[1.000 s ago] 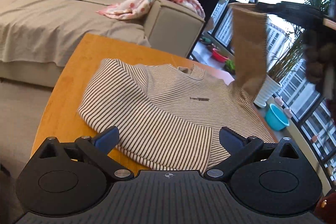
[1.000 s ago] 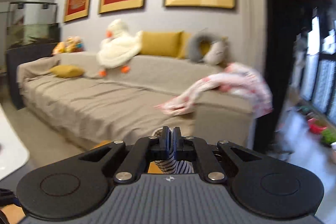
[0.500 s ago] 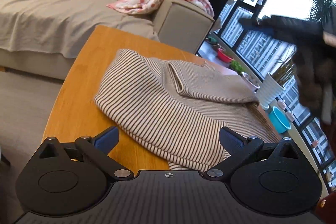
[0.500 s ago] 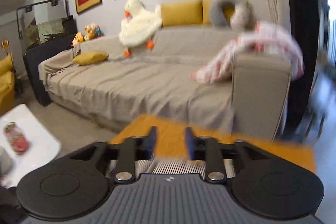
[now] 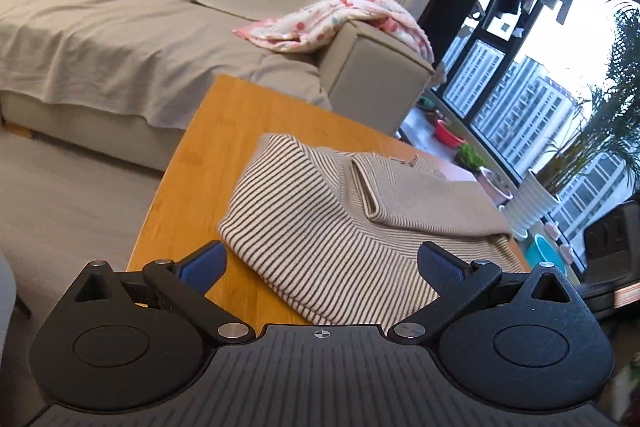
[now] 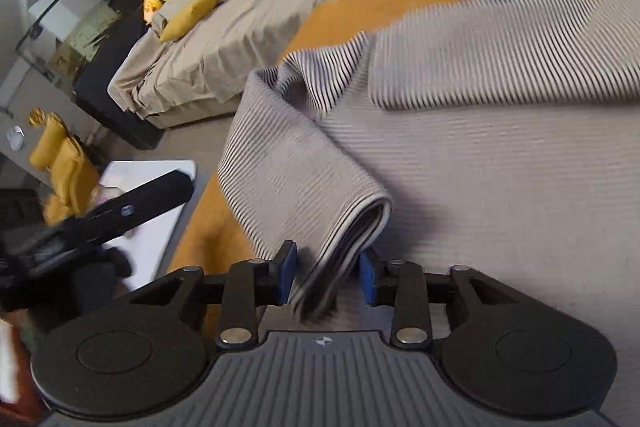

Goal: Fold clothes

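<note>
The sweater is lying partly folded on the table. Its folded edge is sitting between the right gripper's closing jaws, whose pads are not yet pressing on it. That gripper is tilting downward. The left gripper is hovering over the near hem, jaws wide apart.

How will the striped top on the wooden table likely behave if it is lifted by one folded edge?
The striped top would probably droop: it is soft knit that creases and rolls where it lies. Its folded layers may slide apart, since they sit loosely stacked in the closing right gripper, whose pads do not yet press them. It looks light; it would likely drag across the table rather than resist.
</note>
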The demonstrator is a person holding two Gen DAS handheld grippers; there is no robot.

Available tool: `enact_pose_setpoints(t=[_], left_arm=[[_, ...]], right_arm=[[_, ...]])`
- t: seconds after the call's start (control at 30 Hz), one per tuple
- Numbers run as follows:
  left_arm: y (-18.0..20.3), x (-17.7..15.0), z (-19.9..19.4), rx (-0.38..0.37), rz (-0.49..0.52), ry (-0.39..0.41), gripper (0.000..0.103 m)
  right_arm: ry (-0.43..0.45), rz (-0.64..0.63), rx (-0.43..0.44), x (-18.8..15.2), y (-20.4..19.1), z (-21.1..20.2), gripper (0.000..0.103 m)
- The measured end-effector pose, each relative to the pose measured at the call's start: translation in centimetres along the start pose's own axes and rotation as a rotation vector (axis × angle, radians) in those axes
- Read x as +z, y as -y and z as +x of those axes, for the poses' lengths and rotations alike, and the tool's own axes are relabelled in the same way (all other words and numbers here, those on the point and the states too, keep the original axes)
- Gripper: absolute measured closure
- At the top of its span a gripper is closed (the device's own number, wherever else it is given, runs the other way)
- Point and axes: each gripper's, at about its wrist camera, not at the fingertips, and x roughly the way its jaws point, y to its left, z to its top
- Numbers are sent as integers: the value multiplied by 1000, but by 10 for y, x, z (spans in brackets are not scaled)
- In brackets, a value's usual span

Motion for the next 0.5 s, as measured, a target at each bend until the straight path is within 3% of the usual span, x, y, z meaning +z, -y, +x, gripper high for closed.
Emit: enact_pose_setpoints(t=[0.03, 0.17, 0.33, 0.43, 0.5], left_arm=[[2, 1, 0, 3, 3, 0, 0], [8, 5, -2, 13, 23, 1, 0], [16, 9, 4, 11, 33, -4, 0], [27, 11, 16, -5, 48, -21, 0], [38, 11, 26, -25, 73, -36, 0]], right_arm=[[26, -49, -9, 2, -6, 3, 94], [220, -228, -57, 36, -26, -28, 96], [498, -270, -183, 102, -1, -109, 96], [525, -273, -291, 119, 34, -131, 96], [497, -223, -350, 119, 63, -130, 96]])
